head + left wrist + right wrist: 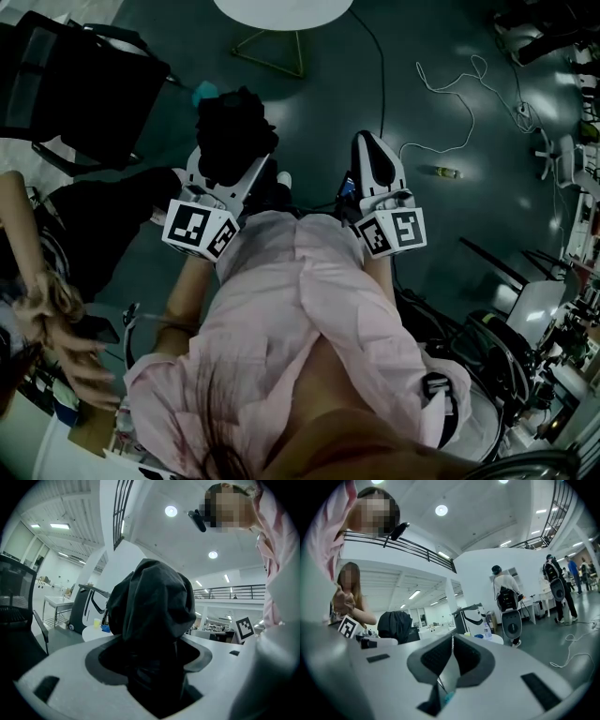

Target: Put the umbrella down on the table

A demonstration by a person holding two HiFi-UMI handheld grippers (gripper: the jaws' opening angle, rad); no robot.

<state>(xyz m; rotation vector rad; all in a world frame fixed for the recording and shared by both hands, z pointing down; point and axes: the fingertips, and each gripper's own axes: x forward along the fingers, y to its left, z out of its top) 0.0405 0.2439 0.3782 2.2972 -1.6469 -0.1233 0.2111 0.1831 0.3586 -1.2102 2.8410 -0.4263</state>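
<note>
Black fabric bunched and clamped in the left gripper (150, 660), jaws spread just to the width of the folded umbrella (152, 602), bundle standing up and out past the pads. Held in the air in front of a pink shirt (291, 319), well short of any surface. Right gripper (452, 643) alongside, pads drawn together to a thin slit, nothing between, no share in the load.

Further out, dark floor below, and ahead a white round table (281, 11), well apart from both grippers. From the left gripper view, likely the same table low and to the left of the bundle, with a yellow cup (96, 622) and something blue on top. Black chair (84, 84) off to the left, white cable (450, 94) looping across the floor to the right, another person's hand (56, 328) at the near left edge.

Judged as the carry stage, set-down not yet begun. To do well: walk the load across with the clamp firm, mind the chair and cable underfoot, come in over a bare part of the tabletop away from the cup. Lower until lying along the top rather than propped on one end, soft and floppy by the look of the cloth and likely to slump or roll. Open only once fully supported, then draw straight back clear of loose folds. Right gripper free for steadying if needed
</note>
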